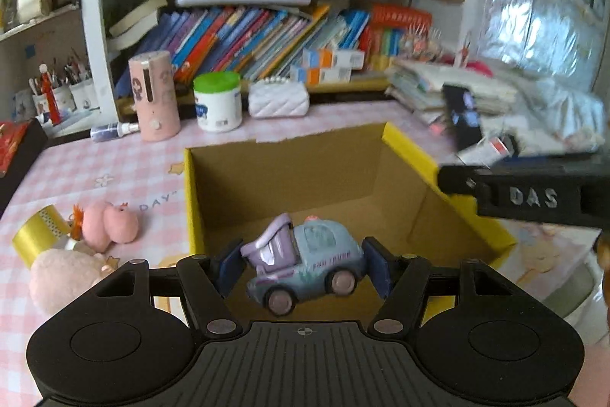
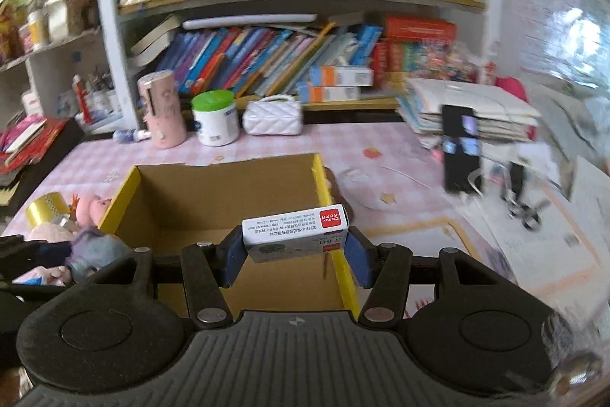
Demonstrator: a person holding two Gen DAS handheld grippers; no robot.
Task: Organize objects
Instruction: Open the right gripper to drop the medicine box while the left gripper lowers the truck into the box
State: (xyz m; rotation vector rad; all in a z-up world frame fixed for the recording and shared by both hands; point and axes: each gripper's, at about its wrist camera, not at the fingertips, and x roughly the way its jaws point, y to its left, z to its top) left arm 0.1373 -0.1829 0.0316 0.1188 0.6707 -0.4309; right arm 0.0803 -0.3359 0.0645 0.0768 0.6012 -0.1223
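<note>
My left gripper (image 1: 303,264) is shut on a blue and purple toy car (image 1: 305,264) and holds it over the near part of an open cardboard box with a yellow rim (image 1: 410,149). My right gripper (image 2: 295,246) is shut on a small white box with a red label (image 2: 295,229) and holds it above the same cardboard box (image 2: 322,182), near its right wall. The toy car and left gripper also show at the left edge of the right wrist view (image 2: 91,246). The right gripper's black body crosses the right side of the left wrist view (image 1: 533,197).
Pink plush toys (image 1: 99,227) and a gold tape roll (image 1: 36,231) lie left of the box on the pink checked tablecloth (image 1: 114,159). A pink cylinder (image 1: 154,94), a green-lidded tub (image 1: 217,102) and a white purse (image 1: 278,98) stand behind it. A phone on a stand (image 2: 459,147) and paper stacks sit right.
</note>
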